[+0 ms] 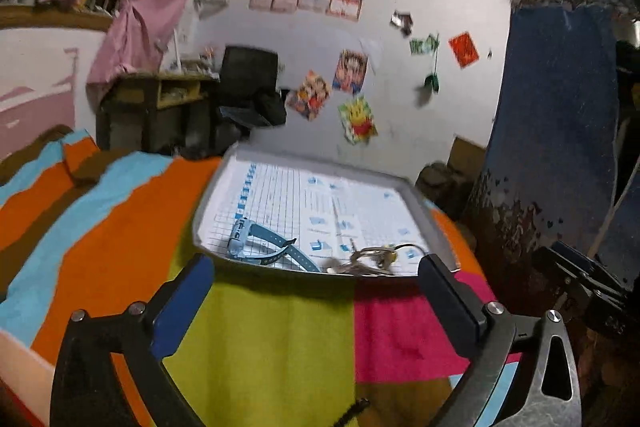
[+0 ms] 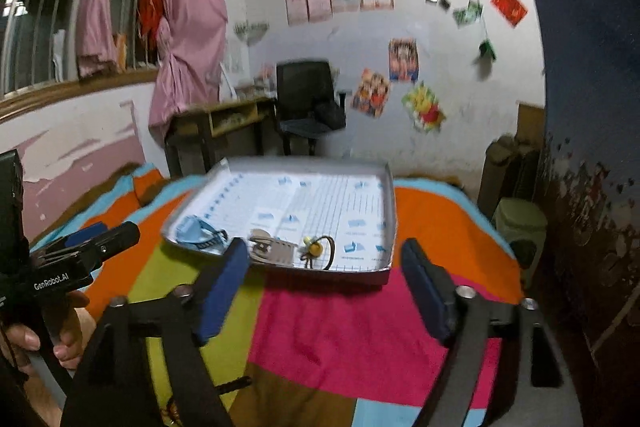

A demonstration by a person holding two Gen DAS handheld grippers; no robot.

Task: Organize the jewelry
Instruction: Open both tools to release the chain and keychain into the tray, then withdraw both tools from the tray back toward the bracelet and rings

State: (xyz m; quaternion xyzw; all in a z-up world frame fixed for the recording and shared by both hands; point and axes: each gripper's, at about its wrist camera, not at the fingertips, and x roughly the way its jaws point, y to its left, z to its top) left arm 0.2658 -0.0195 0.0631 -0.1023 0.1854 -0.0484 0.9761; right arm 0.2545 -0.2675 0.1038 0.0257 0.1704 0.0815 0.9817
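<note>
The left gripper [image 1: 316, 267] is open wide and holds nothing, and the right gripper [image 2: 326, 259] is open wide and empty too. Both float just above the bright striped blanket [image 1: 280, 327] on the bed, close to the near edge of a shallow grey box lid [image 2: 390, 211] with a white grid sheet inside. The jewelry sits in the near part of that lid. A blue wristwatch [image 1: 256, 237] lies at the left, a bunch of keys with a small yellow charm [image 2: 314, 249] lies in the middle, and a thin dark cord loop [image 2: 328, 253] lies beside the charm. The pictures are blurry, so I cannot tell the small parts well. I think a few things could go wrong. The lid rests on a soft blanket, so a push on its rim could tip it or slide it, and the things could spill out. The watch strap is bendy and could slip from the pads. The cord and the keys lie so close together that a grab at one could drag the other along. The two grippers are near each other and could bump.
</note>
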